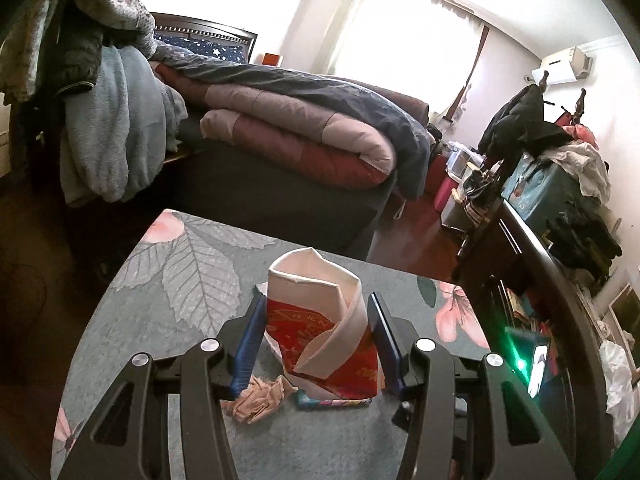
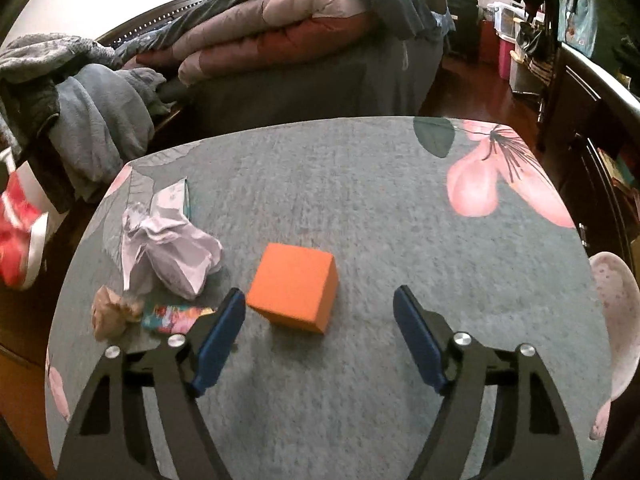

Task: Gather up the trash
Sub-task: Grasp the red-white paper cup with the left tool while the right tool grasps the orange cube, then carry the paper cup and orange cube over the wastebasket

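In the left wrist view, my left gripper [image 1: 318, 312] has its blue pads on both sides of a red and white paper bag [image 1: 320, 320], shut on it above the grey floral table [image 1: 180, 272]. Under it lie a crumpled brown paper ball [image 1: 258, 398] and a colourful wrapper [image 1: 332, 400]. In the right wrist view, my right gripper [image 2: 320, 312] is open and empty, low over the table [image 2: 360, 200], with an orange box [image 2: 294, 286] just ahead between the fingers. To its left lie crumpled white paper [image 2: 168, 248], the brown ball [image 2: 112, 312] and the colourful wrapper [image 2: 176, 316].
A bed with folded quilts [image 1: 288, 120] stands behind the table. Clothes hang on a chair [image 1: 100, 120] at the left. A dark dresser with clutter [image 1: 560, 208] stands at the right. The red bag shows at the left edge of the right wrist view [image 2: 20, 240].
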